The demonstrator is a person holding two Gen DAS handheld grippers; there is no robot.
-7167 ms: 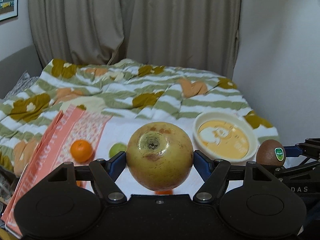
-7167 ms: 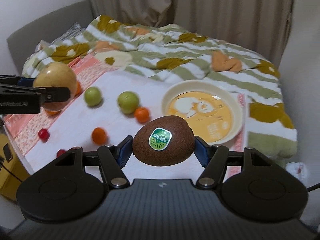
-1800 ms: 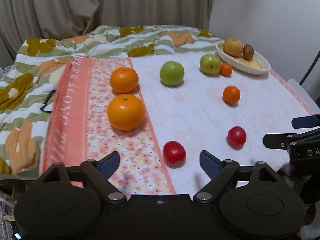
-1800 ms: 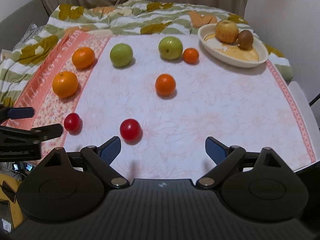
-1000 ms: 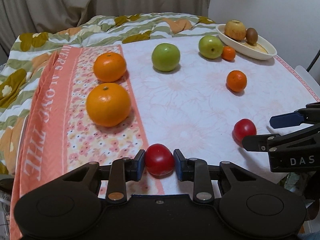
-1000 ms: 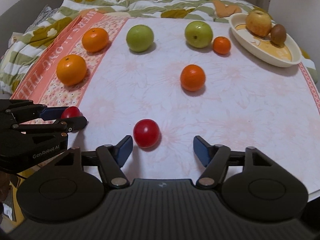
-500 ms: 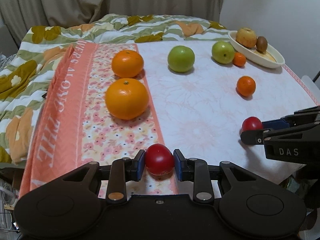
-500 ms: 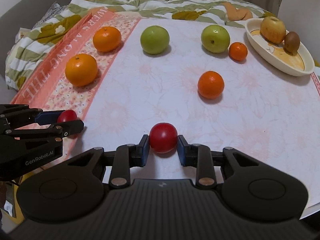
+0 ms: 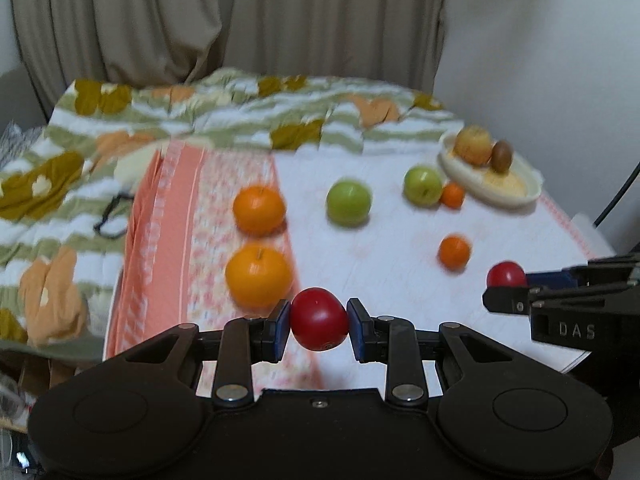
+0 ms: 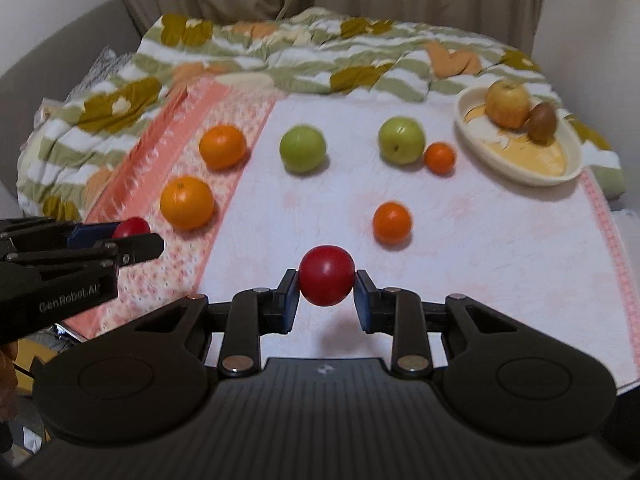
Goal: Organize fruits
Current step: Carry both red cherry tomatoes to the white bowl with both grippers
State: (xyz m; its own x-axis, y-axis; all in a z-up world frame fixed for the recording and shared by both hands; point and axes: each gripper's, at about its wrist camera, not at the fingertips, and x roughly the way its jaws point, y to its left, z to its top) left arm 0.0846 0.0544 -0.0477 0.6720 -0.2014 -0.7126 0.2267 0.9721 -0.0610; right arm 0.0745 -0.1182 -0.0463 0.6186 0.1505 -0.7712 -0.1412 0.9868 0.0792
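L tongs (image 9: pixel 319 319) clamped on a red tomato (image 9: pixel 319 318), blue pads pressing both sides, fruit held clear of the table (image 9: pixel 400 248). R tongs (image 10: pixel 327 287) likewise closed on a 2nd red tomato (image 10: pixel 327 275), pads tight at 3 and 9 o'clock of it, shadow on the cloth below.

In R view, rest of fruit on table: small orange (image 10: pixel 392 222) at 1 o'clock from the held tomato, 2 big oranges (image 10: pixel 187 202) (image 10: pixel 222 146) at 10 o'clock on the pink floral strip, 2 green apples (image 10: pixel 302 149) (image 10: pixel 401 140) at 12 o'clock, small orange (image 10: pixel 439 157) touching the R apple. Plate (image 10: pixel 520 168) at 2 o'clock w/ yellow apple (image 10: pixel 507 104) and kiwi (image 10: pixel 541 123) side by side in it. Bed quilt (image 10: pixel 320 52) beyond the table.
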